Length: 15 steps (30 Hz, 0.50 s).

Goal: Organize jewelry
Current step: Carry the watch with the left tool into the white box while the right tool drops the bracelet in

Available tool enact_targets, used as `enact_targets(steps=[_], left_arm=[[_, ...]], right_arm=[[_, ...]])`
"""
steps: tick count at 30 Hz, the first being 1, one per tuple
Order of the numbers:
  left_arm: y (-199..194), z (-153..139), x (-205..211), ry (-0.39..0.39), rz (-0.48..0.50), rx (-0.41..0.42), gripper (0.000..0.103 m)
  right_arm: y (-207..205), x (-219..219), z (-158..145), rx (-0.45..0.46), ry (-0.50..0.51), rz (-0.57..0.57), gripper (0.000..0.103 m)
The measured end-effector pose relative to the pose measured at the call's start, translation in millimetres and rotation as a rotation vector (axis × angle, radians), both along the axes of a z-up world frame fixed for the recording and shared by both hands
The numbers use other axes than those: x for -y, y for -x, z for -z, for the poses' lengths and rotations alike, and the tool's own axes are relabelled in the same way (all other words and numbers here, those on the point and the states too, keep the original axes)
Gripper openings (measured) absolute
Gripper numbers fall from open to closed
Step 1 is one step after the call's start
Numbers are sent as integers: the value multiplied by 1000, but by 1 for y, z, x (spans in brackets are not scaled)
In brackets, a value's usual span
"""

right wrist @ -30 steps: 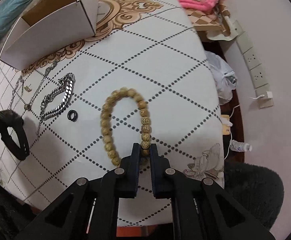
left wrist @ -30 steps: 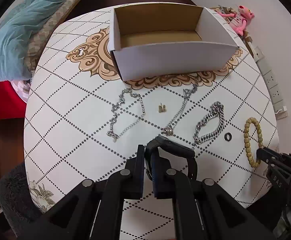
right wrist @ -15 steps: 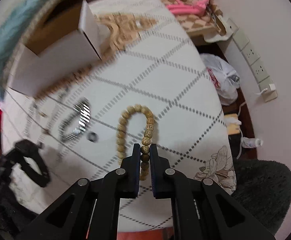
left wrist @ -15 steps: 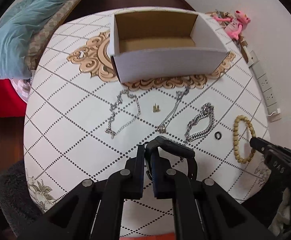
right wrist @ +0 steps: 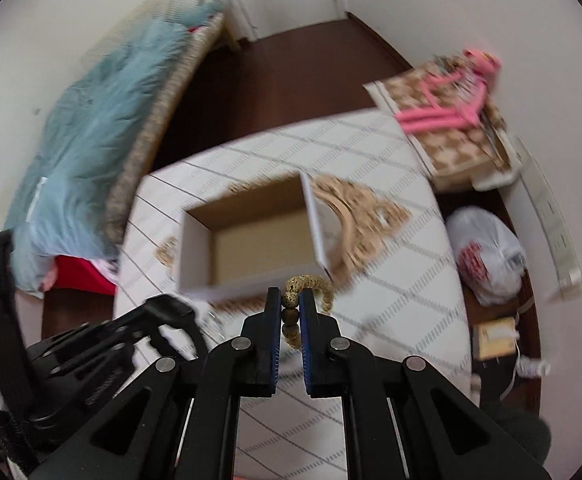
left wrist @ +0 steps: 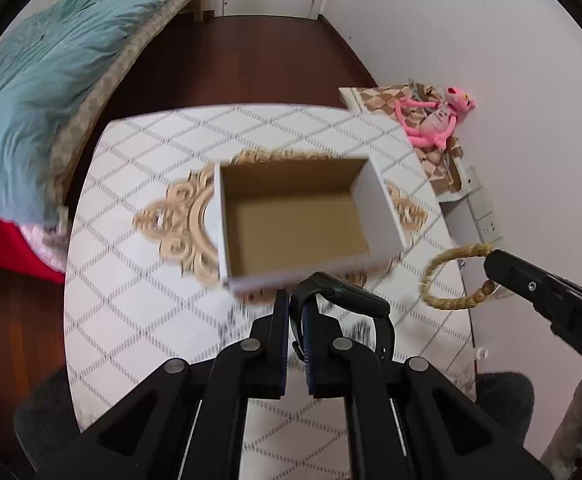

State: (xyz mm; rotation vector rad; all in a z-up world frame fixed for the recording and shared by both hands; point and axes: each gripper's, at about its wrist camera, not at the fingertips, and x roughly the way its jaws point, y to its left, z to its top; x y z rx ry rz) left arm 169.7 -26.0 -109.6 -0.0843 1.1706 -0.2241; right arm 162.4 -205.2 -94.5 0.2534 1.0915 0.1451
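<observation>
A white cardboard box [left wrist: 383,208] [right wrist: 317,224] with a bare brown inside stands open on the patterned table [left wrist: 131,312] [right wrist: 411,280]. My left gripper [left wrist: 295,312] [right wrist: 163,312] is shut on a black watch band [left wrist: 347,294], lifted above the table just in front of the box. My right gripper [right wrist: 291,300] [left wrist: 491,260] is shut on a tan bead bracelet [right wrist: 325,288] [left wrist: 447,302], which hangs as a loop in the air to the right of the box. The chains on the table are only blurred streaks beneath my left fingers.
A bed with a blue quilt [left wrist: 31,92] lies left of the table. A pink plush toy [left wrist: 435,120] sits on a checkered stand at the right, near wall sockets [left wrist: 487,220]. A white plastic bag [right wrist: 491,256] lies on the floor to the right.
Both grippers have risen off the table and tipped toward the box. The bead bracelet has left the table in the right gripper; the watch band rose with the left one.
</observation>
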Motion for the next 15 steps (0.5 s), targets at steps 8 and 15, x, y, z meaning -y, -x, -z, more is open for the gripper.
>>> enact_targets(steps=[8,15], left_arm=[[-69,17,-5,11,-2,-68,4],[-109,39,-11,-2,-34,-158,17]], right_arm=[[-72,-29,8,-12,25,-59,9],[-117,-45,40,-98,-4,-101,10]])
